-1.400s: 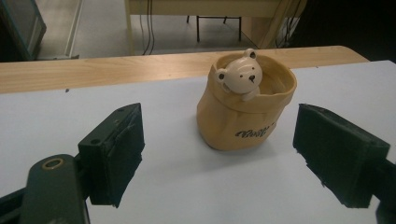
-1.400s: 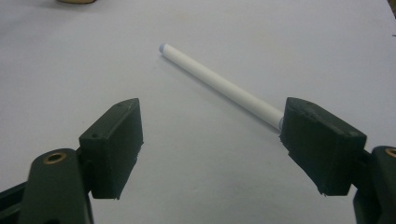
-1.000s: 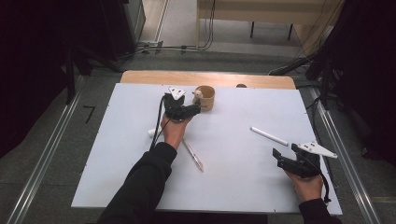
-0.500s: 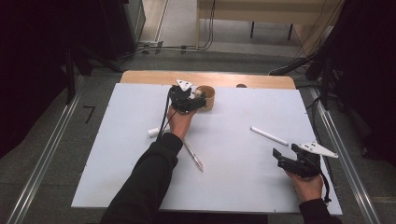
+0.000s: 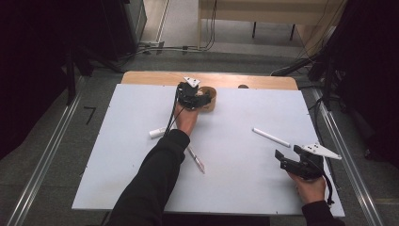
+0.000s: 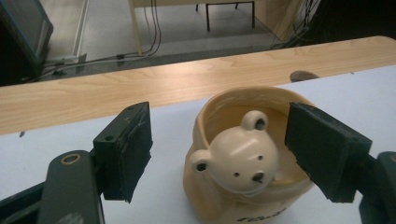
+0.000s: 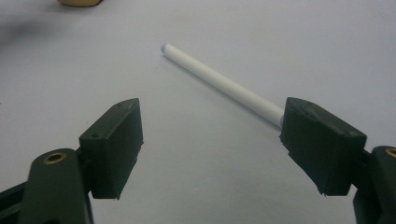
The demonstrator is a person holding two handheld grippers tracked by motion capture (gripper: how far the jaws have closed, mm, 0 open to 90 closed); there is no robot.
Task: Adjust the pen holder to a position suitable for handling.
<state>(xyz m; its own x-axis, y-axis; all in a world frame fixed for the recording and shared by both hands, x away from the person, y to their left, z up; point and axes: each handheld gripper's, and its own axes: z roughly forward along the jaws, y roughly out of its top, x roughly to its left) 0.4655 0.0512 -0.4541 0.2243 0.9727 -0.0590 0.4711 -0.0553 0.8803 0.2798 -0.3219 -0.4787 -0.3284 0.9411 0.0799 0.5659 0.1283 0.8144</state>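
Found bare white board (image 5: pixel 235 155) between left gripper (image 5: pixel 200 94) and right gripper (image 5: pixel 282 157). Blocked ahead of the left: bear mug (image 6: pixel 243 163), standing between the spread, just-closing jaws, pads apart from it. Lay across the right's path: white pen (image 7: pixel 222 84). Crossed beneath the left forearm: another pen (image 5: pixel 196 160).

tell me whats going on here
A person works at a white table with tongs in each hand. The left tongs are at a tan bear mug near the far edge, with the mug between the two pads; the jaws have just been closing but do not yet press on it. The right tongs rest open near the right edge, pointed at a white pen. Two more pens lie near the left forearm.
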